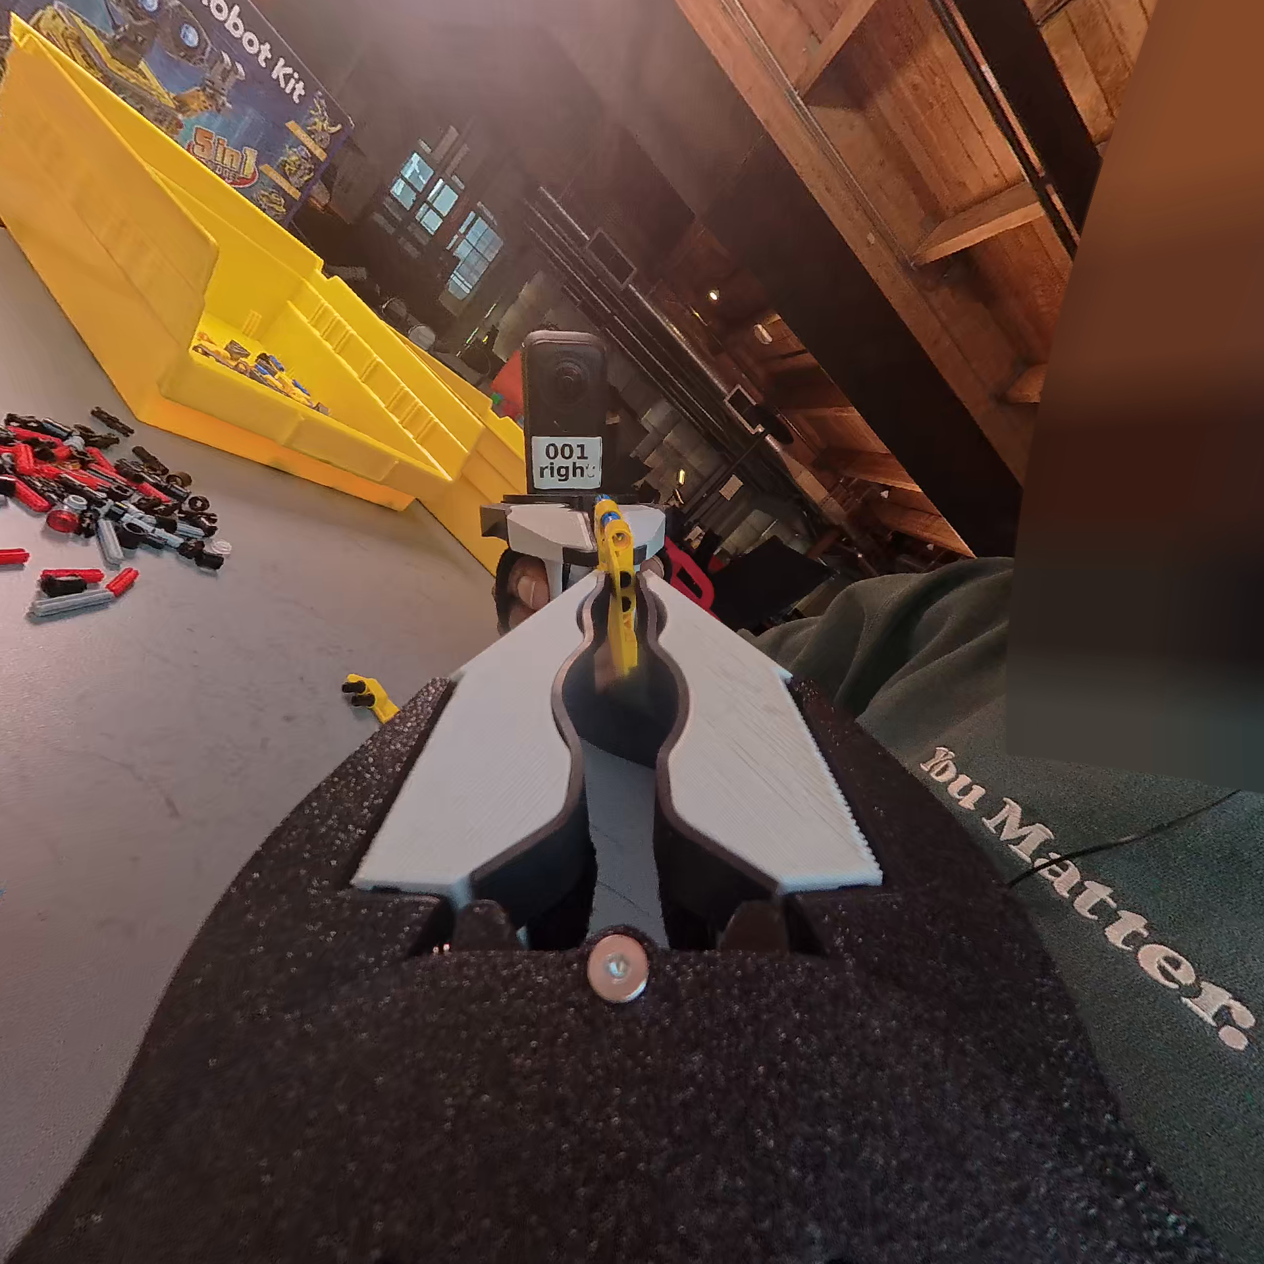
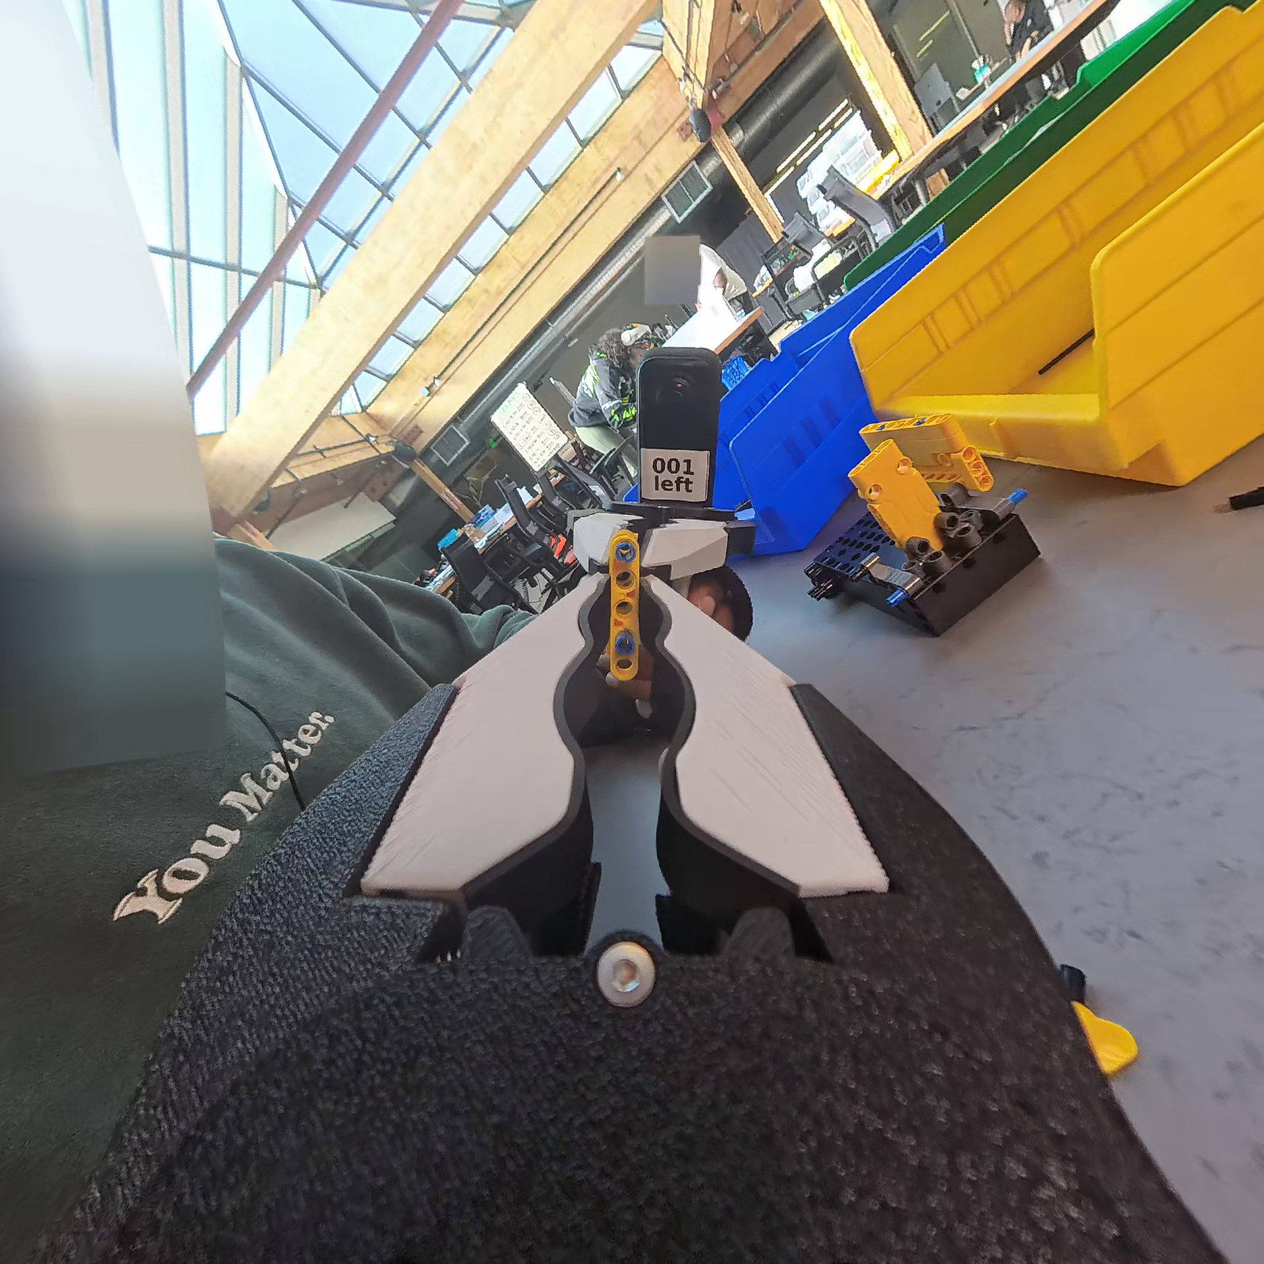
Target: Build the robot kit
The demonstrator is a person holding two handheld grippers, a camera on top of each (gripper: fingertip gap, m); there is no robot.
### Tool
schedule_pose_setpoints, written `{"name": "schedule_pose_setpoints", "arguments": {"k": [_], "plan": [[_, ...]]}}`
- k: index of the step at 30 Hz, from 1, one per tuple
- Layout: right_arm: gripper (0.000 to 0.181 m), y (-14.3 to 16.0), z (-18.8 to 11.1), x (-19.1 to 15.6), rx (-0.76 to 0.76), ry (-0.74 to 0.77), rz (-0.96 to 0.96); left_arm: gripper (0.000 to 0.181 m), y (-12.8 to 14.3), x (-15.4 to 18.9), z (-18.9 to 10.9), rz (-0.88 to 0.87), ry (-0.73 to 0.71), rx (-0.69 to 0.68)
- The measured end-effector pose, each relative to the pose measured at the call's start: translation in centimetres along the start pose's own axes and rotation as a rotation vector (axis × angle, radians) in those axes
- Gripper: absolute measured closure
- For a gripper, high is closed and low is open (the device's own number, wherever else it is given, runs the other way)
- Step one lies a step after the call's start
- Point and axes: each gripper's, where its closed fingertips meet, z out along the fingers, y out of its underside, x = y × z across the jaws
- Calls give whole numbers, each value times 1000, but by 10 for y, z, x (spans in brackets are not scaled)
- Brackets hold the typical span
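A thin yellow beam [image 1: 619, 588] with round holes and blue pins is held upright in the air between my two grippers, which face each other tip to tip. My left gripper [image 1: 619, 581] is shut on it, with the beam's lower end inside the finger hollow. My right gripper [image 2: 624, 585] is shut on the same yellow beam [image 2: 624, 609] from the other side. The right gripper [image 1: 581, 537] shows opposite in the left wrist view, and the left gripper [image 2: 650, 544] shows opposite in the right wrist view. A hand grips each handle.
A pile of red, black and grey pieces [image 1: 102, 499] lies on the grey table [image 1: 205, 752], beside yellow bins [image 1: 205, 287] and a kit box [image 1: 226, 75]. A small yellow piece [image 1: 369, 698] lies near. A black-and-yellow partial build [image 2: 923, 540], blue bins [image 2: 807, 410] and a yellow bin [image 2: 1094, 342] stand to the right. The tips of both grippers are at nearly the same place.
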Motion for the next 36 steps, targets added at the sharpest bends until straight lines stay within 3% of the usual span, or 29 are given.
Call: {"name": "schedule_pose_setpoints", "arguments": {"k": [24, 36], "plan": [[175, 13, 7, 0, -77, 116, -94, 175, 8, 0, 2, 49, 7, -37], [175, 7, 8, 1, -2, 102, -17, 176, 1, -3, 3, 41, -7, 32]]}}
